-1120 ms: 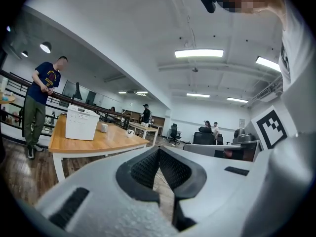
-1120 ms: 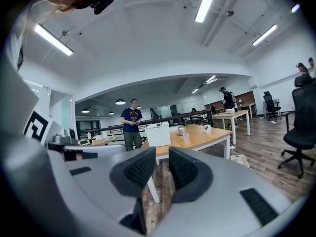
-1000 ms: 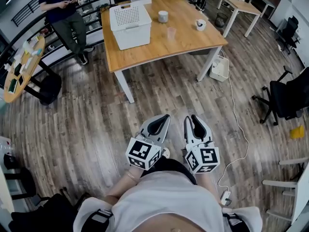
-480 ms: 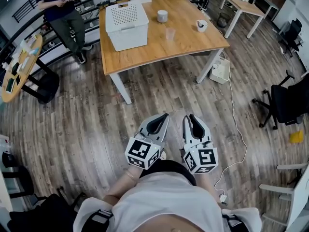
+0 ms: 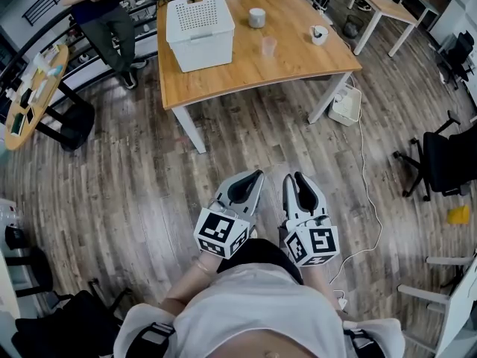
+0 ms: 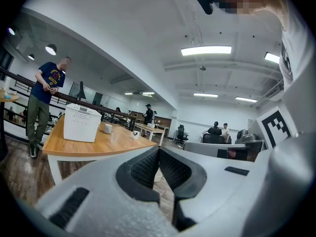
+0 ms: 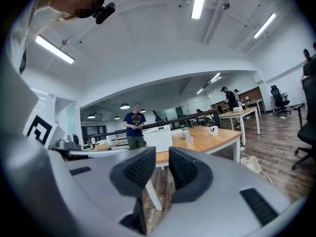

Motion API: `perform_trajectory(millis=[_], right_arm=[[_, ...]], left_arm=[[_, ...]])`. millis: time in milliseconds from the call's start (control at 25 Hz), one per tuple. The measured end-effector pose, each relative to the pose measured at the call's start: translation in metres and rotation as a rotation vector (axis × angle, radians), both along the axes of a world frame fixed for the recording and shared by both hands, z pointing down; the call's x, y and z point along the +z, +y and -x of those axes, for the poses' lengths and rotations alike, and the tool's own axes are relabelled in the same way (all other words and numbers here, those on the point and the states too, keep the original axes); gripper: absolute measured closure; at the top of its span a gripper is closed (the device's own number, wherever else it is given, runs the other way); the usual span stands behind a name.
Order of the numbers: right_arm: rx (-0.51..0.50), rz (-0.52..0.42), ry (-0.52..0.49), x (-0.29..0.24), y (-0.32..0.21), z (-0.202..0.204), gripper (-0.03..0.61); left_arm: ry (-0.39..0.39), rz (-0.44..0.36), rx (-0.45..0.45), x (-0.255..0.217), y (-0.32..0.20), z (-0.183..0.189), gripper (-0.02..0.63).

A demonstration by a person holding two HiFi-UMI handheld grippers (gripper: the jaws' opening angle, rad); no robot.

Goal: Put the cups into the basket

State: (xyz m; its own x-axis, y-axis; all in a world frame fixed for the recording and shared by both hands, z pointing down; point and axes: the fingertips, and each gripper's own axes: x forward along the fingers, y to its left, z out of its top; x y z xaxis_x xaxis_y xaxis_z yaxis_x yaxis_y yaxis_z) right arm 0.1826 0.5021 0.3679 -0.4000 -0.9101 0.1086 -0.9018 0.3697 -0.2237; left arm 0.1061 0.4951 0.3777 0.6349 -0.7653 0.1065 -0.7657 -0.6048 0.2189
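Cups (image 5: 257, 17) upright near basket (image 5: 199, 32); L hand-held gripper (image 5: 258, 175) clenched, R hand-held gripper (image 5: 294, 177) barely apart (both empty).

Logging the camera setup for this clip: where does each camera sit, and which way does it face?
Head view: on the person's head, looking steeply down at floor, table and basket; shows torso, left gripper, right gripper.
Left gripper view: rides that gripper, roughly level along its closed jaws toward the table; torso at the right edge.
Right gripper view: likewise, jaws slightly apart, empty.
Shared: all three show the table with the basket.
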Motion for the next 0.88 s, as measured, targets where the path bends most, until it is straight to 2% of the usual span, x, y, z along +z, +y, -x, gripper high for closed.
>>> perform_trajectory(millis=[240,480,880], right_arm=[[-0.005,-0.003,0.036,0.001,-0.019,-0.003,0.5],[0.005,-0.004,0.021,0.0,-0.044,-0.008,0.495],[0.005,0.031,0.038,0.005,-0.112,-0.009,0.497]], left_arm=[[-0.001,0.007,0.004,0.004,-0.017,-0.004,0.606],[0.0,0.001,0.022,0.001,-0.044,-0.012,0.606],[0.006,0.022,0.062,0.006,-0.119,-0.023,0.606]])
